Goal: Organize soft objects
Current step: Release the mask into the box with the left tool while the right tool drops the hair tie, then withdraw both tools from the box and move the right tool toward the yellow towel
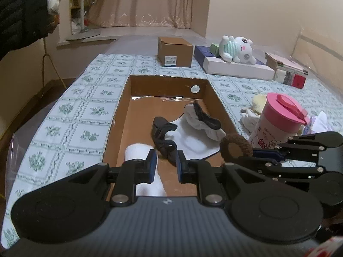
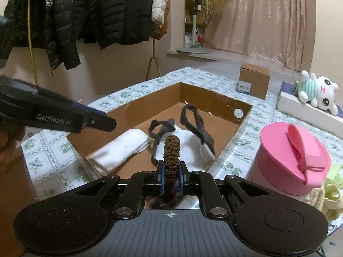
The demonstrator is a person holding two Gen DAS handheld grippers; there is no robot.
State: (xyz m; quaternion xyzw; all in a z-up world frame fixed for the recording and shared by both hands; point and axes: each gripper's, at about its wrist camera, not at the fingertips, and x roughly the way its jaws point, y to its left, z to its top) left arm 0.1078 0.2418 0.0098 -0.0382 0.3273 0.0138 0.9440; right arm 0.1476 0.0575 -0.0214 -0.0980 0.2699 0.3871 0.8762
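An open cardboard box (image 1: 120, 115) (image 2: 216, 97) lies on the tablecloth. In it are a rolled white towel (image 1: 139, 152) (image 2: 120, 150), white cloths (image 1: 193, 141) and dark headbands (image 1: 165, 135) (image 2: 193, 117). My left gripper (image 1: 165, 167) is open and empty above the box's near end. My right gripper (image 2: 171, 177) is shut on a brown fuzzy scrunchie (image 2: 172, 154) (image 1: 235, 147) and holds it over the box's near right edge. A white plush toy (image 1: 238, 48) (image 2: 319, 91) lies at the back right.
A pink-lidded cup (image 1: 278, 117) (image 2: 293, 158) stands right of the box, with yellow and white cloths (image 1: 255, 109) beside it. A small closed carton (image 1: 174, 51), a flat white box (image 1: 238, 67) and books (image 1: 287, 70) sit at the back. Jackets (image 2: 96, 10) hang on the left.
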